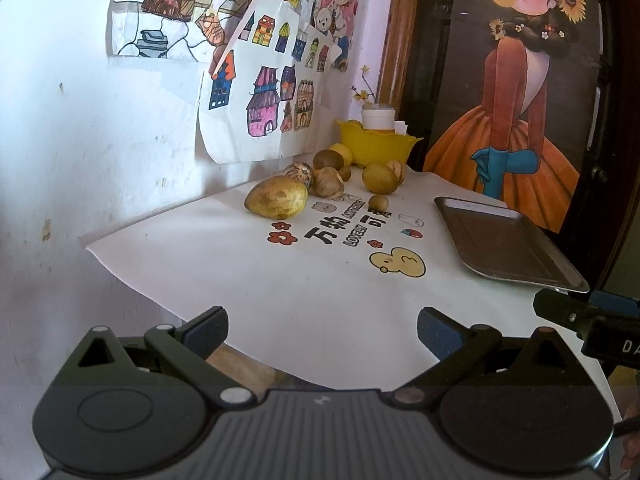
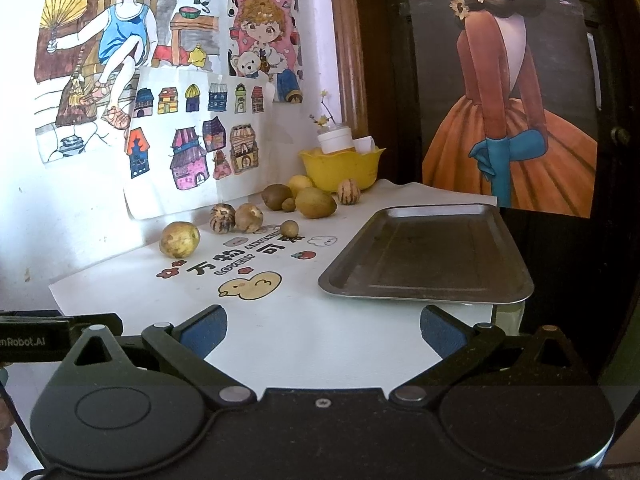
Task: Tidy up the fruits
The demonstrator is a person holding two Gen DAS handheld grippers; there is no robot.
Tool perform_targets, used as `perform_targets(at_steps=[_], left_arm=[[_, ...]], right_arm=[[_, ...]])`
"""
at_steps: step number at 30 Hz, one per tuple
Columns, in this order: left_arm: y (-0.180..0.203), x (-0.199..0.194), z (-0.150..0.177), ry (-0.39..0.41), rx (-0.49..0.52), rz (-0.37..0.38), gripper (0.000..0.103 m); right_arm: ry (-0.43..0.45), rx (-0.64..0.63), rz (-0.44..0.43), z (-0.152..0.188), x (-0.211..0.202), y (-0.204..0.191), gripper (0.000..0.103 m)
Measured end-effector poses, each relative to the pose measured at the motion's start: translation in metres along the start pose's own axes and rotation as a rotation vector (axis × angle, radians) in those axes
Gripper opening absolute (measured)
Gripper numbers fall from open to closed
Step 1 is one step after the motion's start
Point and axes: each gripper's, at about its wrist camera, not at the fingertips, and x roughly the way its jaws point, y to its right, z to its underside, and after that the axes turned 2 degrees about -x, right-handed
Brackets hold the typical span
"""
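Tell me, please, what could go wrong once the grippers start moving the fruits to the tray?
The round fruits lie loose and close together, so gripping one may send its neighbours rolling. The metal tray sits at the table's edge and might slide off if bumped. Both grippers, left and right, are open and empty.

Yellow-brown fruits (image 2: 248, 216) clustered beside empty metal tray (image 2: 428, 256)

A table under a white printed cloth (image 2: 304, 320) carries a cluster of yellow-brown fruits (image 2: 276, 210) toward the wall – a yellow bowl (image 2: 340, 168) behind them in the corner – and a bare metal tray (image 2: 432, 256) at the right
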Motion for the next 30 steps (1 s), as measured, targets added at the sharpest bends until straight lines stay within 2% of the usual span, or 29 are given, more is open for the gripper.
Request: perform_targets(at_steps=[30], left_arm=[[-0.0008,0.0009,-0.0012,-0.006,-0.004,0.001,0.103]], right_arm=[[-0.003,0.009,-0.002,-0.0001,-0.0012,0.001,0.103]])
